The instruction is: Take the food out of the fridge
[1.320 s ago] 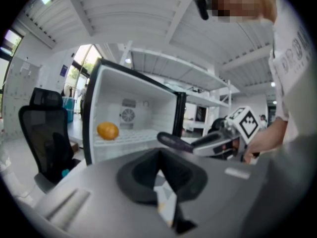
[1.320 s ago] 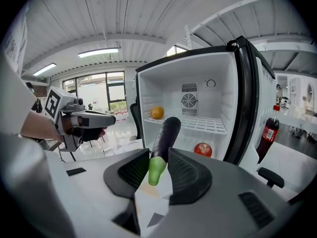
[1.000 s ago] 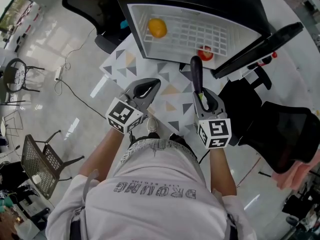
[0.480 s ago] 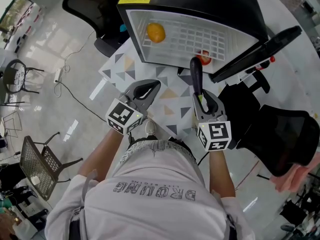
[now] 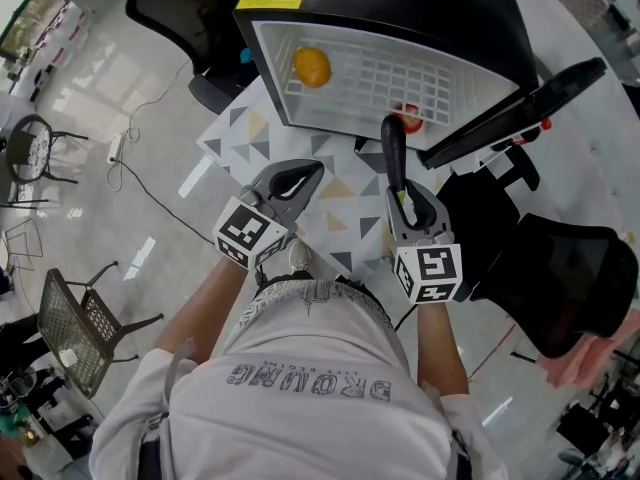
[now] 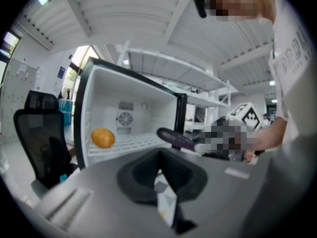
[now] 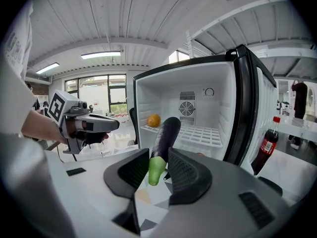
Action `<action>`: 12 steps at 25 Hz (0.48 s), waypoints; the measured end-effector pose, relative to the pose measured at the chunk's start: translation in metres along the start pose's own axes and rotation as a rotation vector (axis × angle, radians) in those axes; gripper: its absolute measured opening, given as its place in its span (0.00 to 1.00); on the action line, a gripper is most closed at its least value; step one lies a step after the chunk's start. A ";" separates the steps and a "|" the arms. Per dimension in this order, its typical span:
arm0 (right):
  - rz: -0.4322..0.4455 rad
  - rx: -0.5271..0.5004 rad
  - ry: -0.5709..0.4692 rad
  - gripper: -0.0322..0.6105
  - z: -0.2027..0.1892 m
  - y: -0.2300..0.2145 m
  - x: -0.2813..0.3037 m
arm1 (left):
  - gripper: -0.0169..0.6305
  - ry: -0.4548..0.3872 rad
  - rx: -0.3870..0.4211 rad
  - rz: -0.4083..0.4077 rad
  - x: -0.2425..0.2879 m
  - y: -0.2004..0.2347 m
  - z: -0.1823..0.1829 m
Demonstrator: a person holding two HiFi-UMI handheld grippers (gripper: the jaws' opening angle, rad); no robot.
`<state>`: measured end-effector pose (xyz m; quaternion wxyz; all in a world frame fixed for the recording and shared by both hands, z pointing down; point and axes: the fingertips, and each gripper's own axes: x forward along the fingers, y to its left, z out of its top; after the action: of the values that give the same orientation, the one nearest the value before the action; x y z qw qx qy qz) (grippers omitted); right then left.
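little differs from a second ago: the right gripper (image 7: 158, 167) sits in front of the fridge (image 5: 420, 3) as before, its fingers still clamped on the green stem end of the eggplant (image 7: 165, 133), whose dark tip points at the fridge's open mouth without reaching in. the left gripper (image 6: 159, 163) holds the same spot beside it, farther from the fridge door (image 5: 520, 98), jaws together with nothing between them. the orange (image 5: 312, 66) has not moved on the white wire shelf (image 5: 400, 73) inside the fridge. the fridge stands on a mat of grey, tan and white triangles (image 5: 245, 133) laid over a glossy pale floor. behind the fridge is a black office chair (image 5: 175, 8); a cable (image 5: 150, 183) trails across the floor well away from it. counted: two grippers, one eggplant, one orange, one small red thing (image 5: 408, 118) low in the fridge by the door hinge, too hidden to name, and one dark red-labelled bottle (image 7: 268, 143) in the door.
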<state>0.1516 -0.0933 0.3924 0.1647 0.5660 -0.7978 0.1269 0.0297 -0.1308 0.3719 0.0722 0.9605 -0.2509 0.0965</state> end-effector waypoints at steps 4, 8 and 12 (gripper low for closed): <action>-0.001 -0.008 0.002 0.22 0.000 0.000 0.001 | 0.03 0.001 0.000 0.001 0.001 -0.001 0.000; -0.001 -0.009 0.000 0.22 0.001 -0.001 0.002 | 0.03 0.002 -0.003 0.001 0.001 -0.001 -0.001; 0.004 -0.011 0.005 0.22 0.000 0.000 0.003 | 0.03 0.004 -0.006 0.004 0.001 -0.001 -0.001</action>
<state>0.1510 -0.0957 0.3935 0.1696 0.5631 -0.7992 0.1243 0.0311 -0.1300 0.3731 0.0752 0.9596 -0.2529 0.0978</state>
